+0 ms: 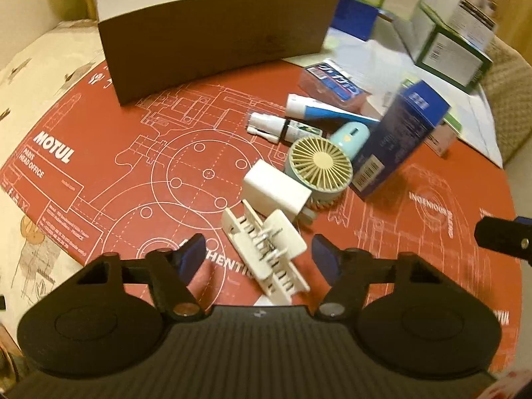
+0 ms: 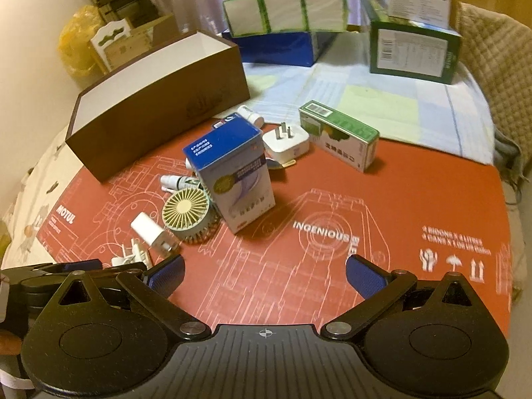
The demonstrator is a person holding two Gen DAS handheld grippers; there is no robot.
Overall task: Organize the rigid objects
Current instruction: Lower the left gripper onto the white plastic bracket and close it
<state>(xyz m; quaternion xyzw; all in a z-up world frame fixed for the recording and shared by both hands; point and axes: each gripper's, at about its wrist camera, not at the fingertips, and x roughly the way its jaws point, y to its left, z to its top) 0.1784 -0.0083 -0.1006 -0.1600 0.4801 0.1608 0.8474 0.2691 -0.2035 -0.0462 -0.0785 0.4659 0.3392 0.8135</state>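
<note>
My left gripper (image 1: 261, 256) is open, its fingers on either side of a white ribbed plastic piece (image 1: 266, 252) lying on the red mat (image 1: 149, 173). Just beyond lie a white charger block (image 1: 276, 188), a round green fan (image 1: 317, 166), a standing blue box (image 1: 399, 136), a white marker (image 1: 266, 126) and a blue-white tube (image 1: 322, 108). My right gripper (image 2: 264, 272) is open and empty over bare mat (image 2: 365, 206), in front of the blue box (image 2: 232, 169), the fan (image 2: 186, 209) and the charger block (image 2: 148, 229). The empty brown box (image 1: 212, 40) stands at the back left.
A white plug adapter (image 2: 286, 141) and a green carton (image 2: 339, 134) lie behind the blue box. Green and blue cartons (image 2: 286, 16) stack on the cloth at the back. The brown box also shows in the right wrist view (image 2: 159, 99). The right gripper's finger (image 1: 502, 239) shows at the right edge.
</note>
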